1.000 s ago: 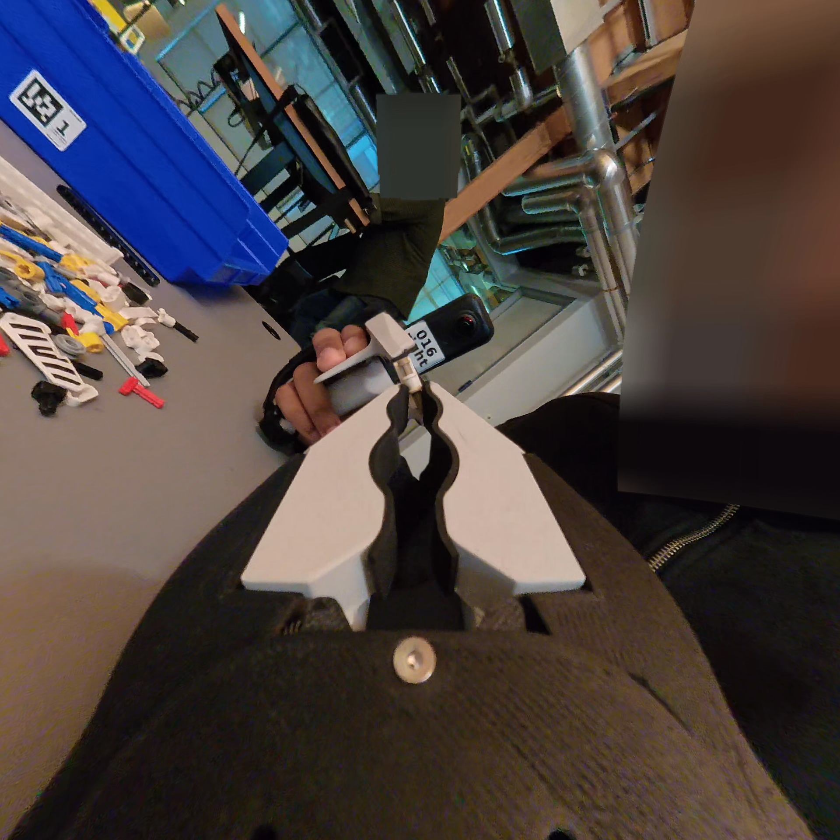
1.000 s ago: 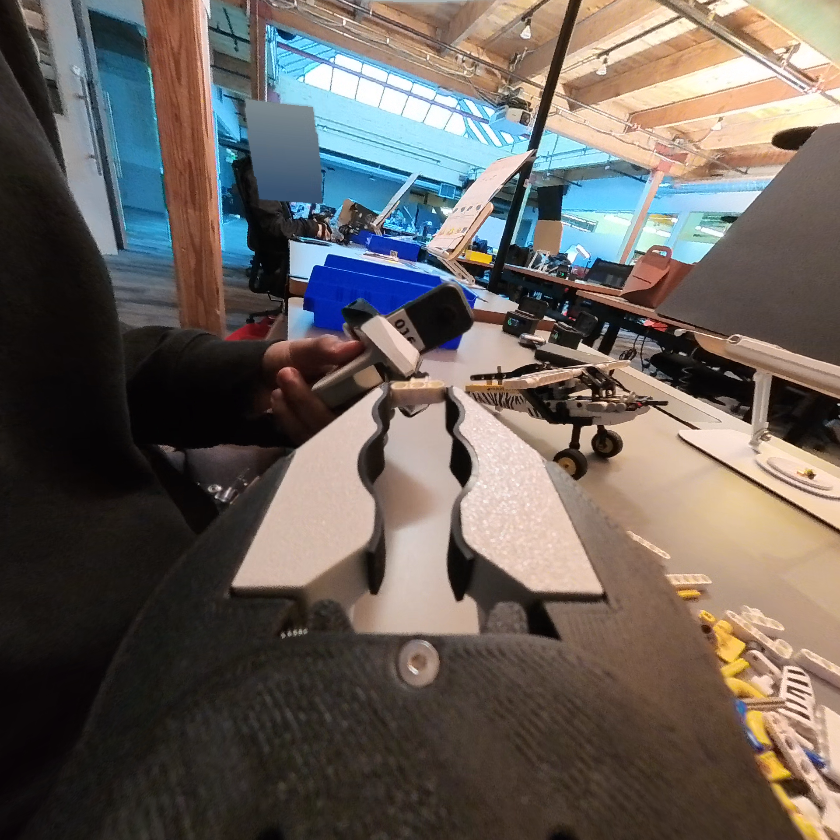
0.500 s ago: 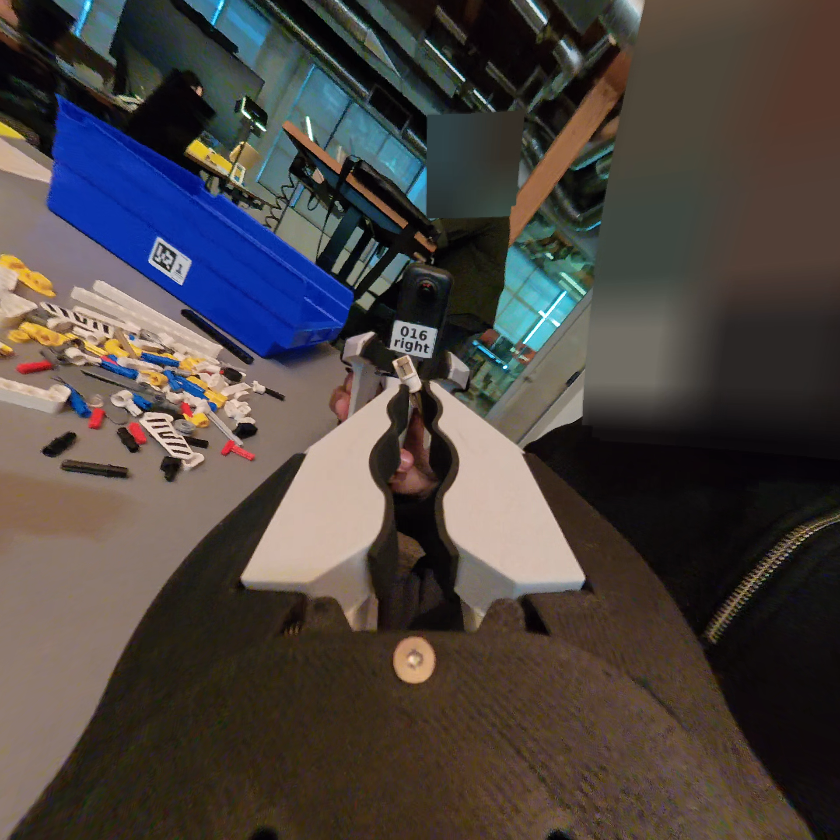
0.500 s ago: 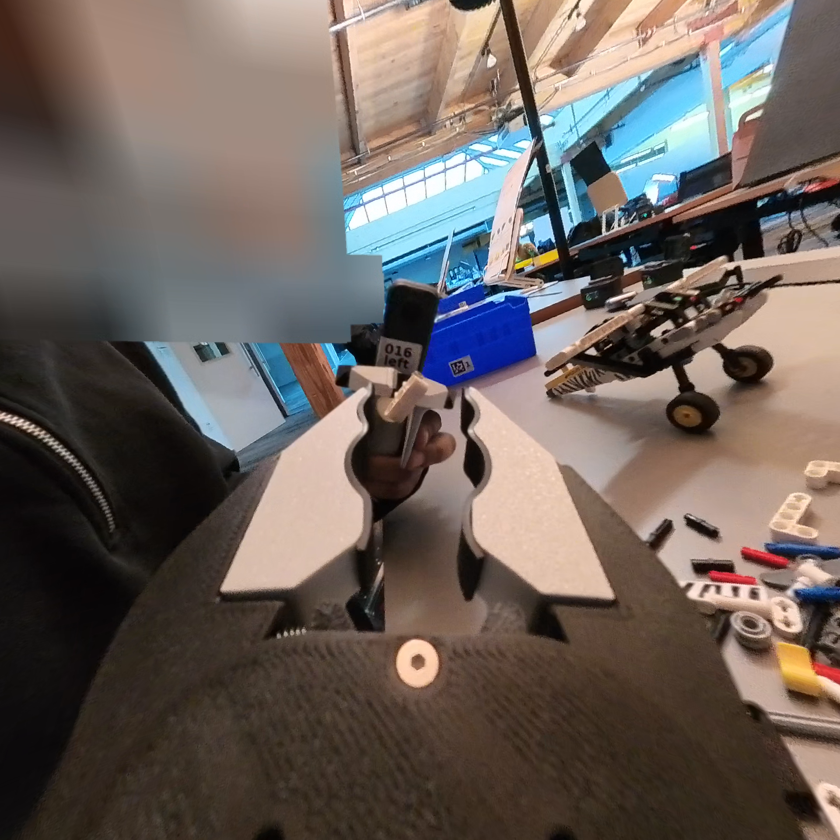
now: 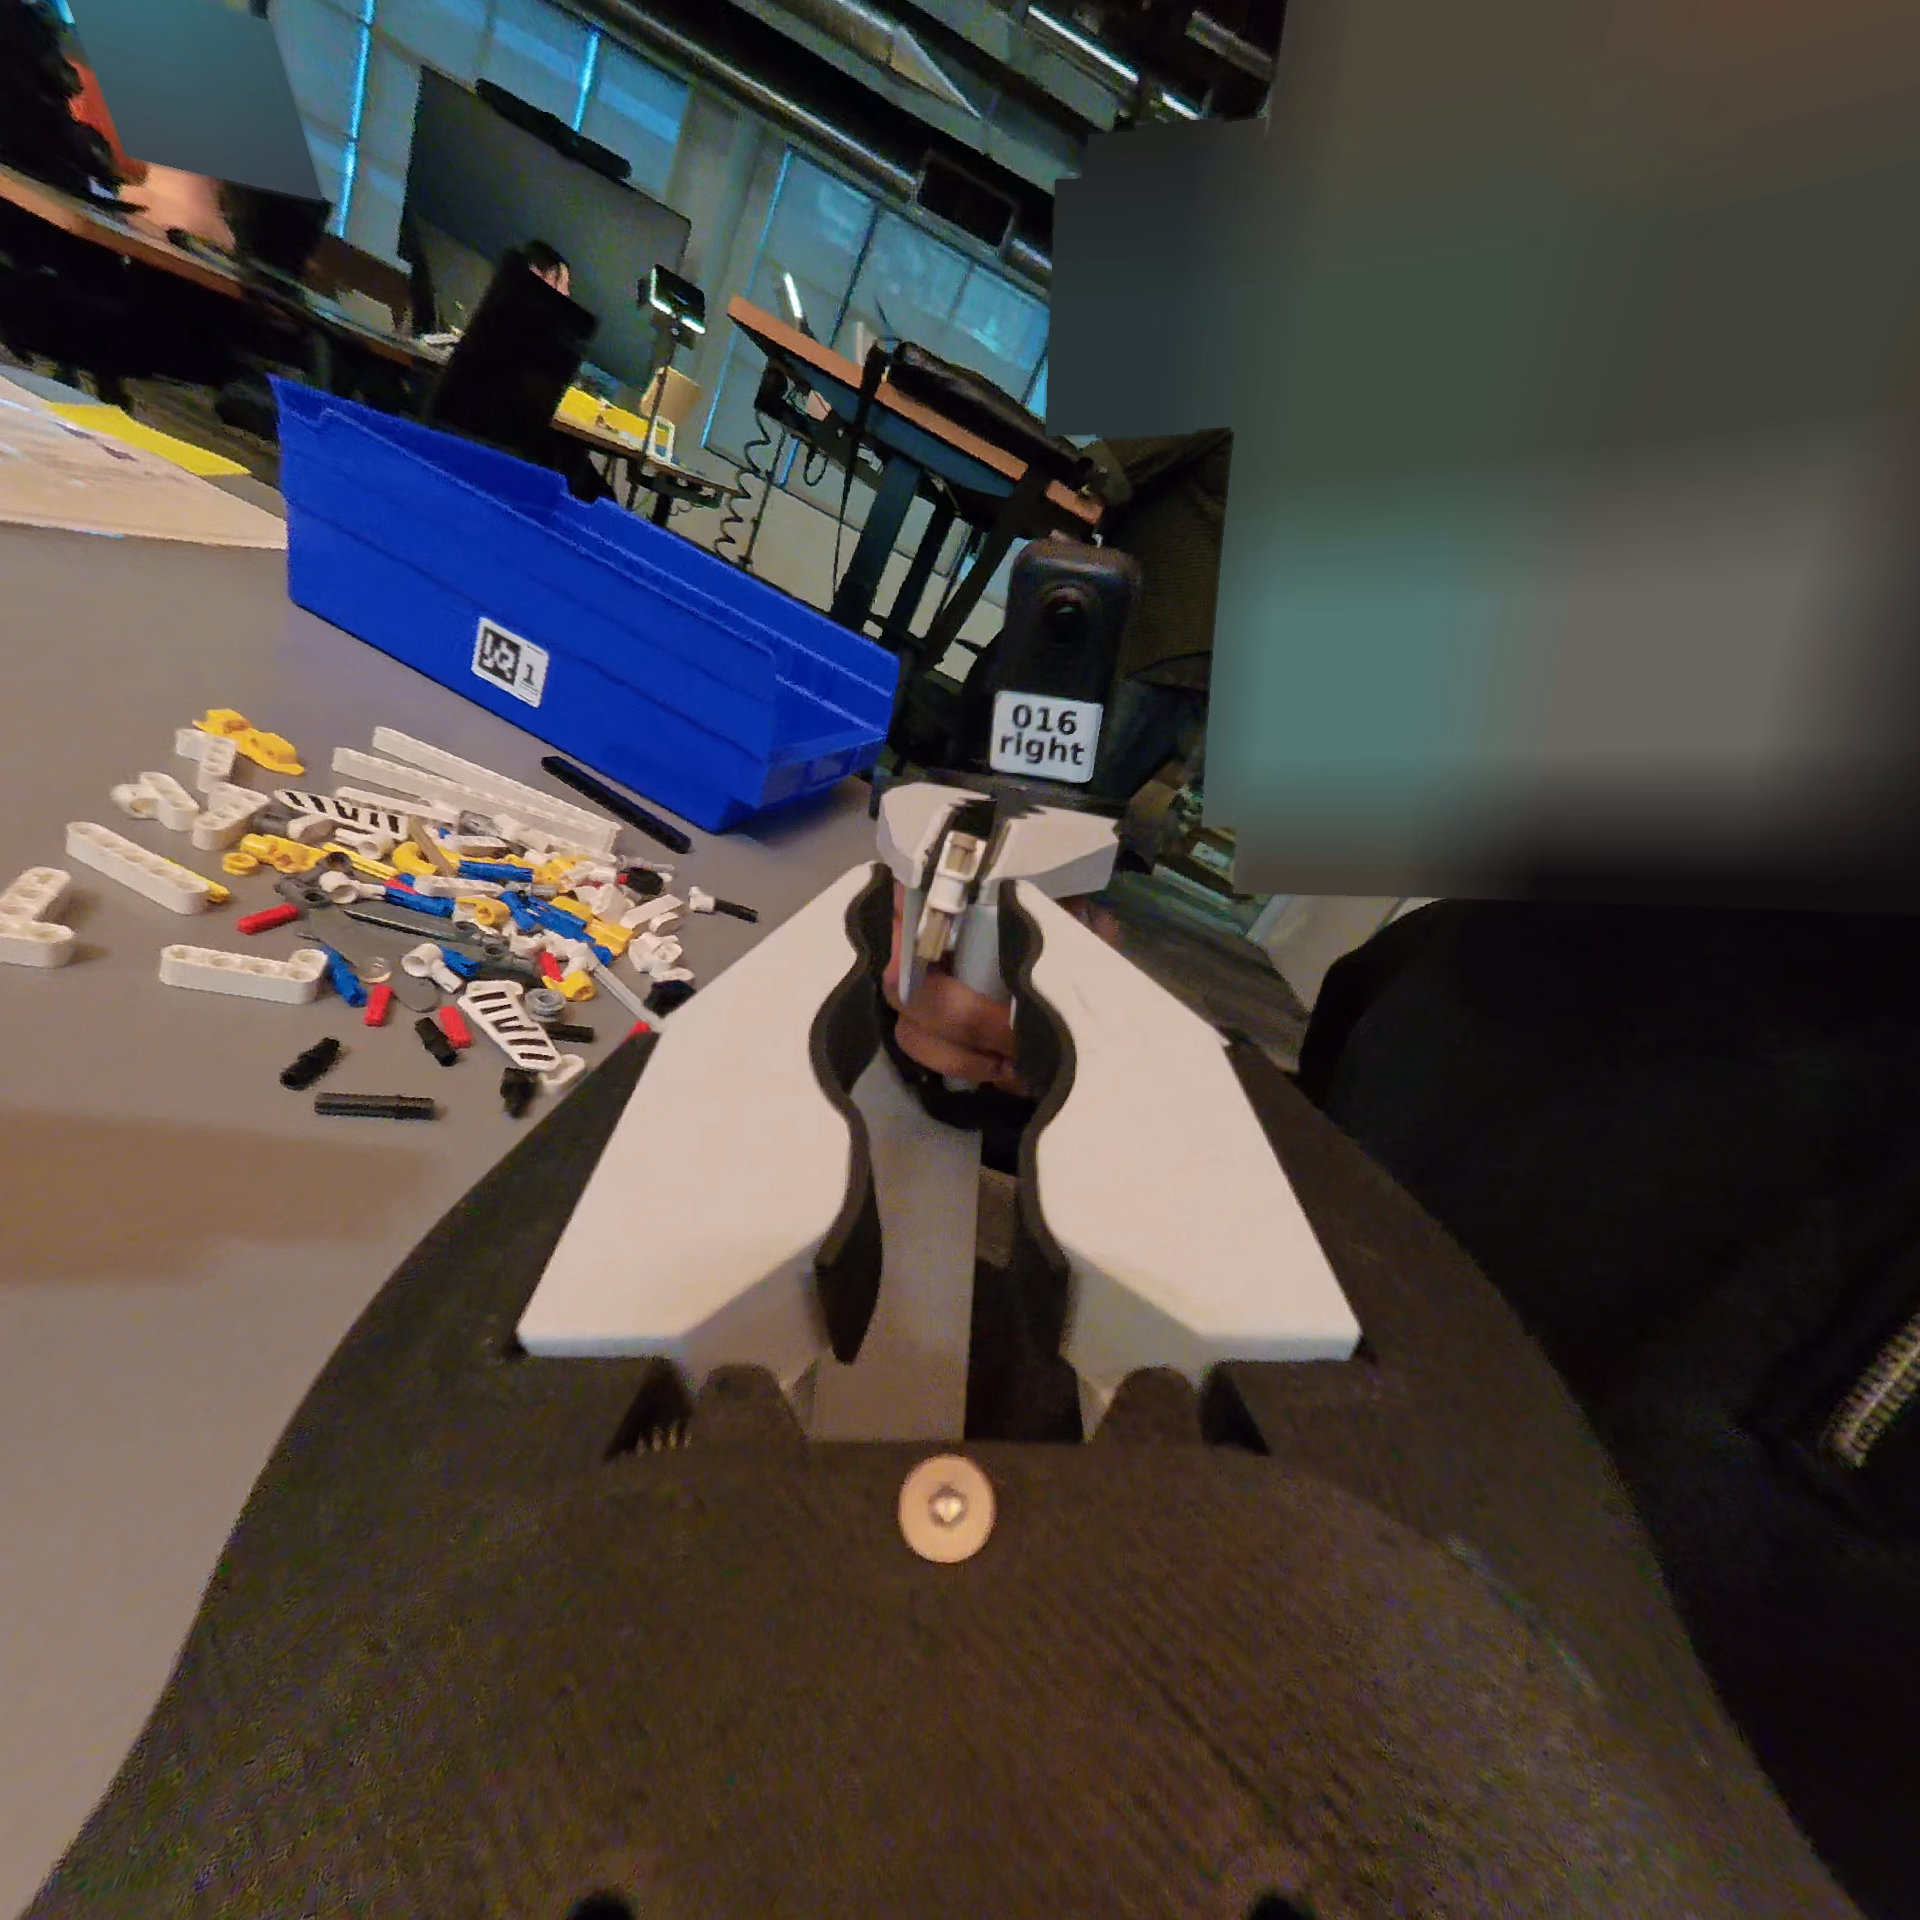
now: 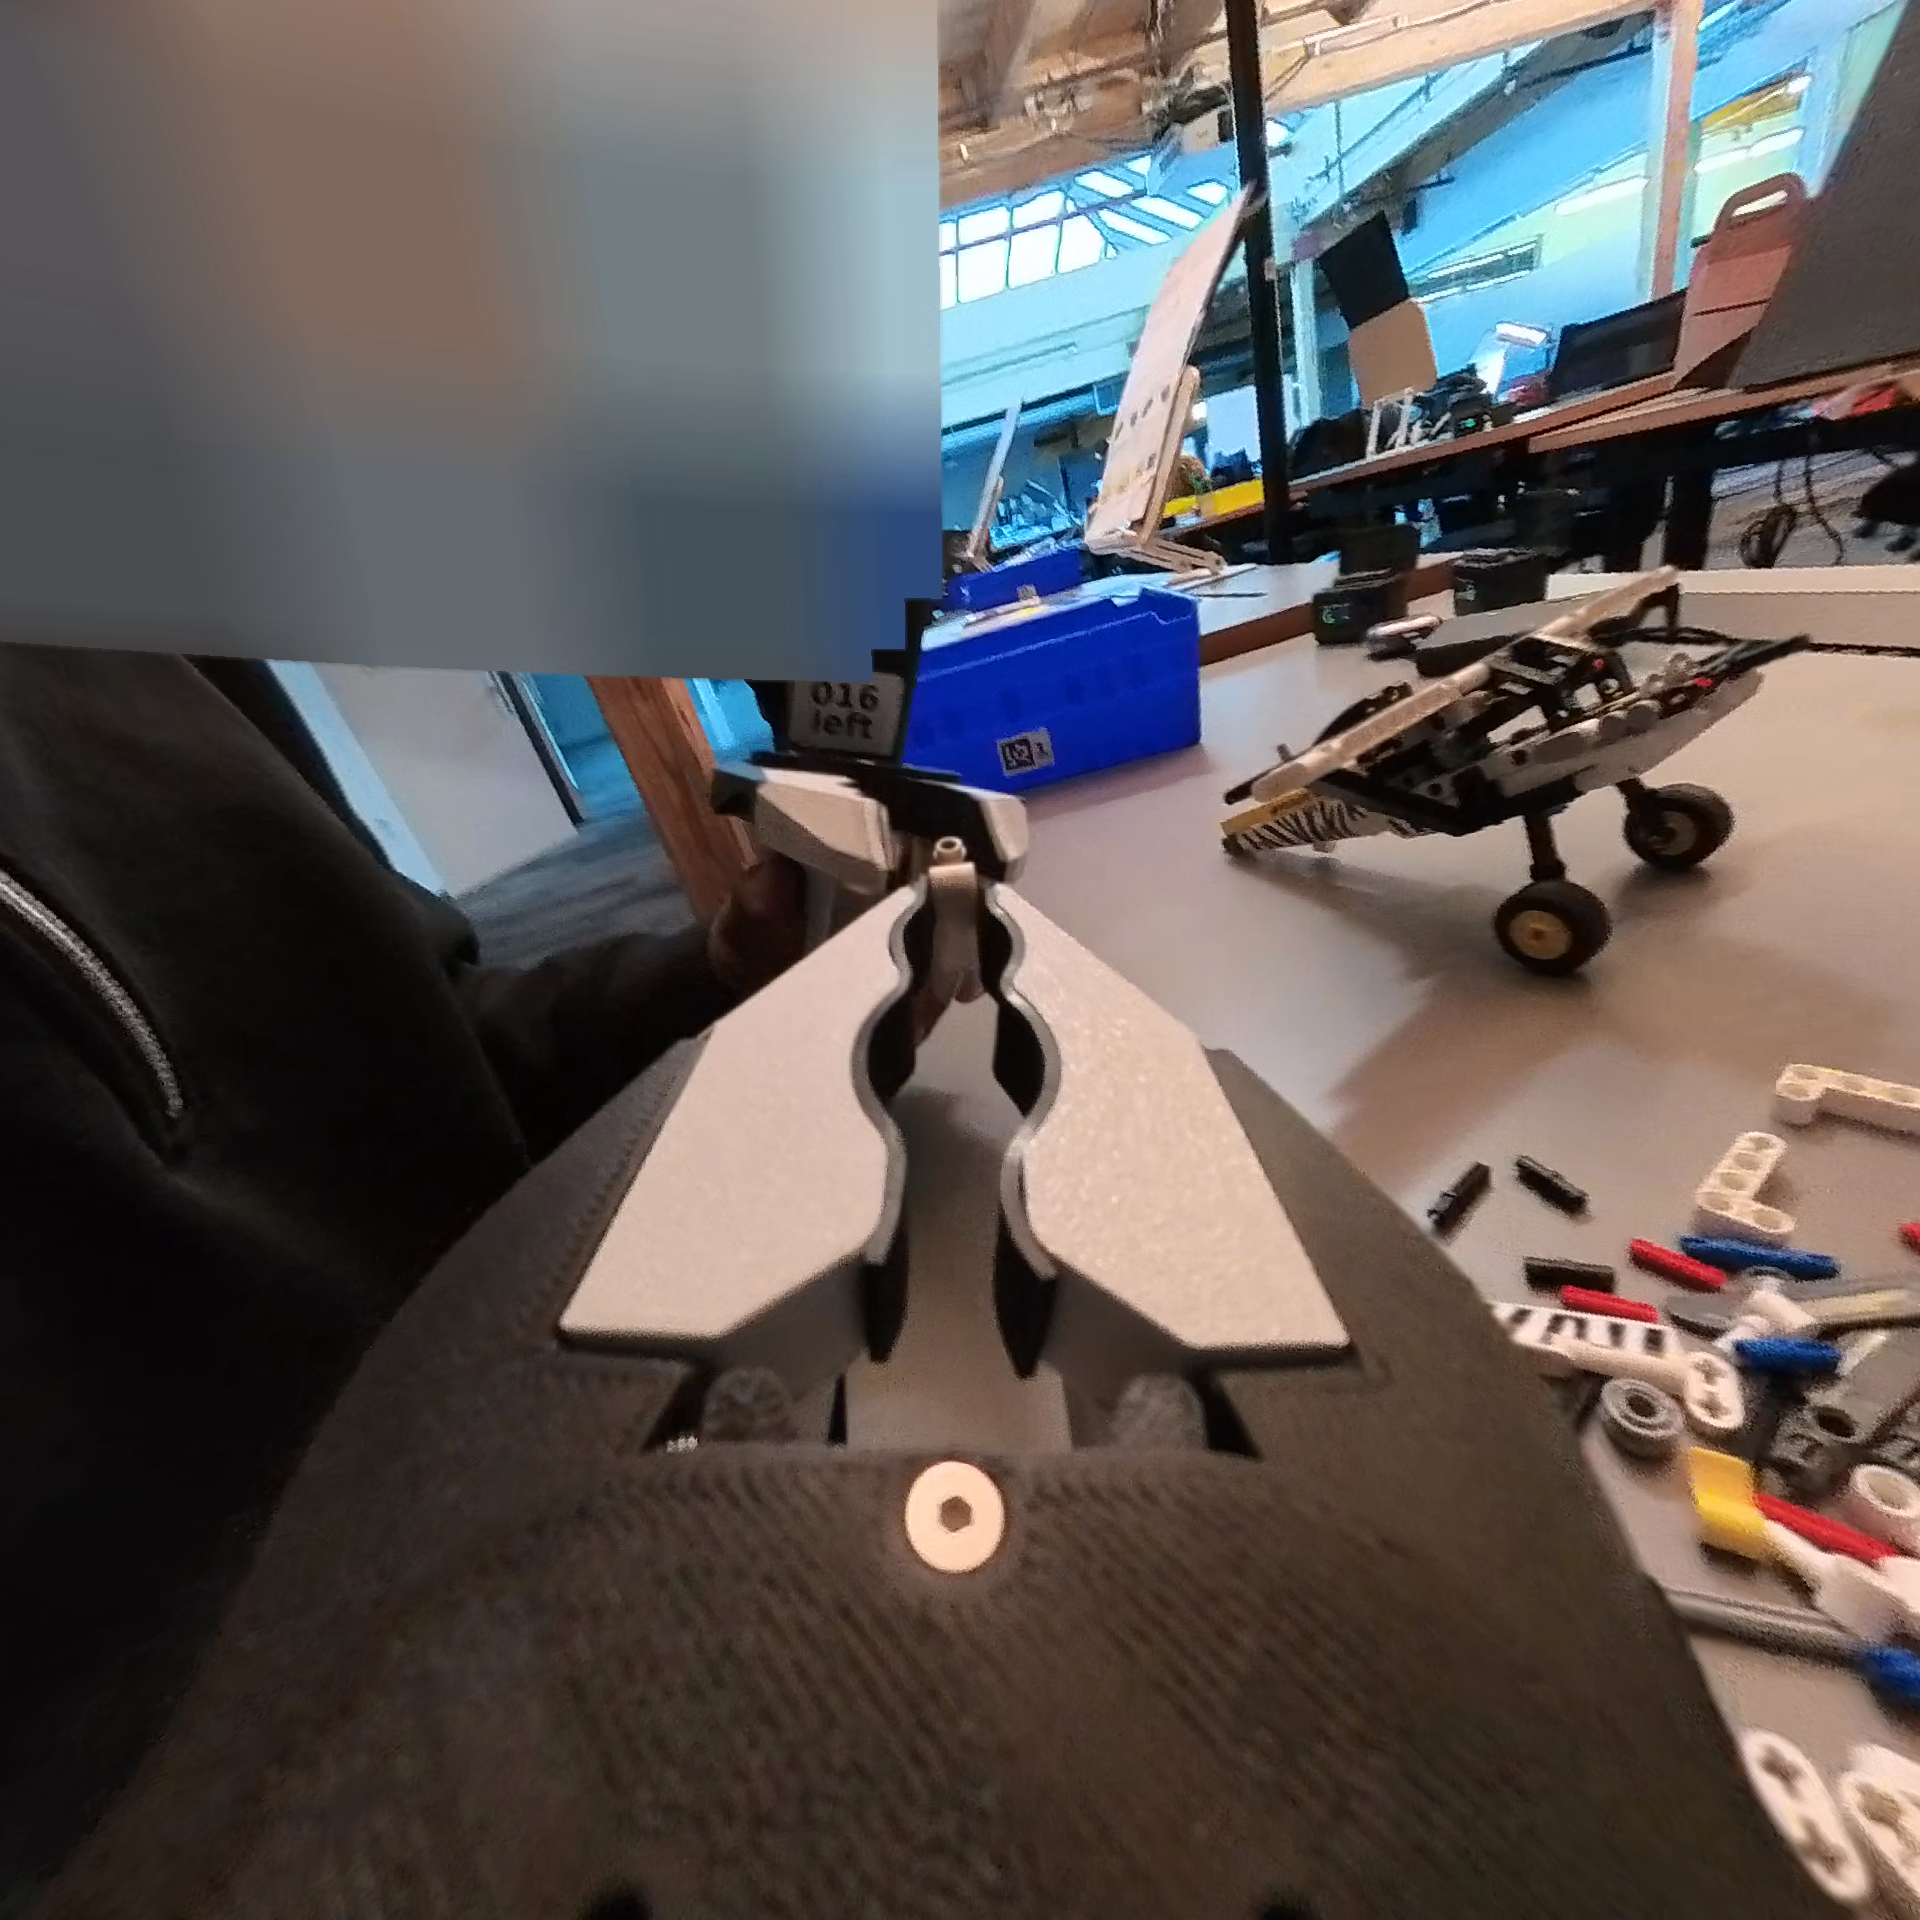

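Note:
In the right wrist view my right gripper (image 6: 948, 902) is shut on a small white building piece (image 6: 951, 920) with a tan pin (image 6: 945, 850) at its top. The left gripper (image 6: 920, 831) faces it tip to tip, jaws apart. In the left wrist view my left gripper (image 5: 948, 891) is open. The right gripper (image 5: 992, 842) stands just beyond its tips and holds the white and tan piece (image 5: 954, 873), which lies between my left fingers with a gap on each side. Both are held above the near edge of the grey table (image 5: 156, 1195).
A blue bin (image 5: 582, 613) stands at the back of the table. A pile of loose white, yellow, blue, red and black pieces (image 5: 416, 904) lies on it, also in the right wrist view (image 6: 1714, 1351). A wheeled black and white model (image 6: 1507, 748) stands farther off. A person's dark jacket (image 6: 208, 1039) is close by.
The white piece passed from my left gripper to my right. The left was shut on it and has opened. The right was open around it and has shut on it.

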Motion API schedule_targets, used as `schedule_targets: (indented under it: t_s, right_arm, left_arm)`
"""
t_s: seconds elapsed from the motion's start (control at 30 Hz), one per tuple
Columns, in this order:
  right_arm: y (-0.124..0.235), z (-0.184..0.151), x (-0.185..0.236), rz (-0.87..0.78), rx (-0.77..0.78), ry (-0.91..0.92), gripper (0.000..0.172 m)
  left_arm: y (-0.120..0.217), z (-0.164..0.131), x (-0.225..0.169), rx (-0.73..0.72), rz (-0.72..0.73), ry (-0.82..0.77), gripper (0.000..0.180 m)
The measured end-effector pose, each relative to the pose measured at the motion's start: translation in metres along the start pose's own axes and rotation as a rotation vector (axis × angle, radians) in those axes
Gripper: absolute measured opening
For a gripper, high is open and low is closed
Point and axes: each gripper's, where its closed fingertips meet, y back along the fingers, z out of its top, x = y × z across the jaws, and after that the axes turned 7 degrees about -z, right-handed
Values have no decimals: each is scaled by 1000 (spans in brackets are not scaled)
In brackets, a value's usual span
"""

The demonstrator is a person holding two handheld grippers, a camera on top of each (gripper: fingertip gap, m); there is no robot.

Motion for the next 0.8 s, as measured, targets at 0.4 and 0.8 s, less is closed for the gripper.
schedule_targets:
  t_s: [0.4, 0.8]
  right_arm:
    - [2, -24, 3, -63, 197, 241, 6]
    - [4, -32, 13, 6, 240, 230, 6]
  left_arm:
    - [1, -16, 0, 123, 44, -124, 6]
    - [1, -29, -9, 186, -29, -118, 4]
